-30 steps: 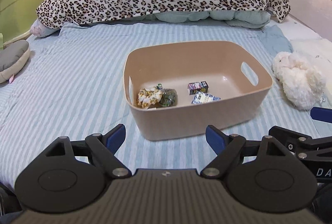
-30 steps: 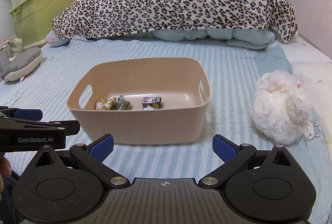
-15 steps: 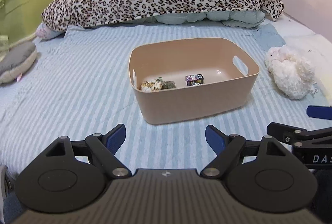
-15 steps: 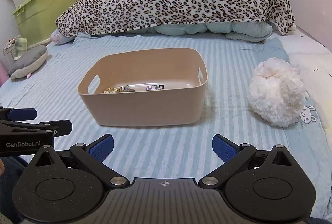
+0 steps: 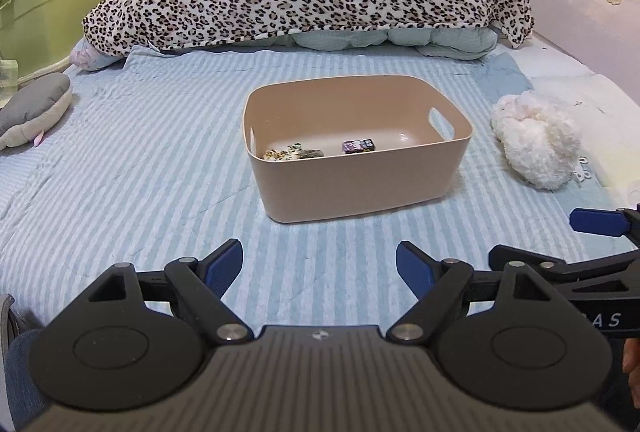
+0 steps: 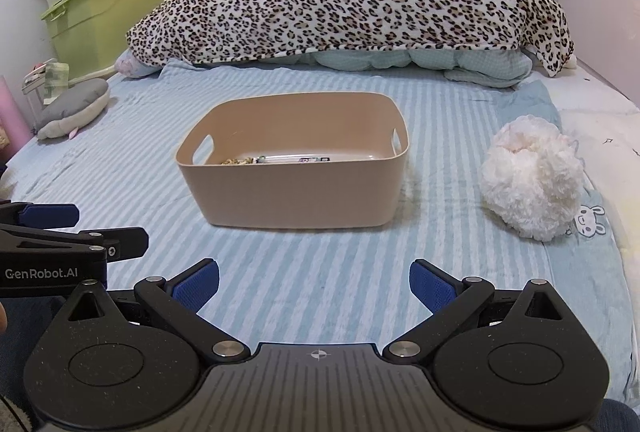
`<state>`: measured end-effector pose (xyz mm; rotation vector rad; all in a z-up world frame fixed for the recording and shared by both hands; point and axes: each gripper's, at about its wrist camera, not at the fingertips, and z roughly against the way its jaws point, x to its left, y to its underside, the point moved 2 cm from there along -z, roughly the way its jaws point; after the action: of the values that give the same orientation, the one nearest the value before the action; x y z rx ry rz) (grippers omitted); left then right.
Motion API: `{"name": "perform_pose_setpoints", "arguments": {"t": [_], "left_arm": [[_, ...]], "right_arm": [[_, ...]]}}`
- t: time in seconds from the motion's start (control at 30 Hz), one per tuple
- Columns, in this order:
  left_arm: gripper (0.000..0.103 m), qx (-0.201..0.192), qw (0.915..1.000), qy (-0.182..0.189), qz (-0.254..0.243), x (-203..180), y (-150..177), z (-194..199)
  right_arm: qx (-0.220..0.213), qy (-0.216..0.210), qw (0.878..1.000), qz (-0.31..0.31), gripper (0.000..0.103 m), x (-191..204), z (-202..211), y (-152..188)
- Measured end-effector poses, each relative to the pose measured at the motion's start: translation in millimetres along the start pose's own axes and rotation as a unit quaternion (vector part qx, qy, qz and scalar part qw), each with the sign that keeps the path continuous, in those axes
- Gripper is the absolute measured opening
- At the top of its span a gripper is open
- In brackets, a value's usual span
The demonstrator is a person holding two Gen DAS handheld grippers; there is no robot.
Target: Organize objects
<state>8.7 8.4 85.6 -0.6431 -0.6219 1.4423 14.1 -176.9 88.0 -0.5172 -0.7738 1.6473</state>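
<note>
From my left wrist camera, the left gripper (image 5: 319, 264) has its blue-padded fingers spread wide over the striped blue sheet (image 5: 132, 167), gripping nothing. Ahead sits the smooth tan plastic bin (image 5: 356, 171), rounded at the corners, with small wrapped packets (image 5: 294, 153) and a dark little box (image 5: 359, 146) on its floor. A fluffy white plush (image 5: 536, 141) lies right of it. From my right wrist camera, the right gripper (image 6: 314, 282) is likewise wide and empty; the bin (image 6: 294, 191) stands near the shaggy plush (image 6: 532, 175), below the leopard-print blanket (image 6: 352, 3)
</note>
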Motion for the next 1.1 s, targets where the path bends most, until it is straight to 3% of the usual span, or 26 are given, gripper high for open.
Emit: {"name": "perform_pose_setpoints", "arguments": {"t": [1.1], "left_arm": [[0.084, 0.001, 0.9999, -0.010, -0.003, -3.5, 21.7, 11.8]], "right_arm": [[0.004, 0.002, 1.000, -0.006, 0.103, 1.0, 22.8, 17.7]]}}
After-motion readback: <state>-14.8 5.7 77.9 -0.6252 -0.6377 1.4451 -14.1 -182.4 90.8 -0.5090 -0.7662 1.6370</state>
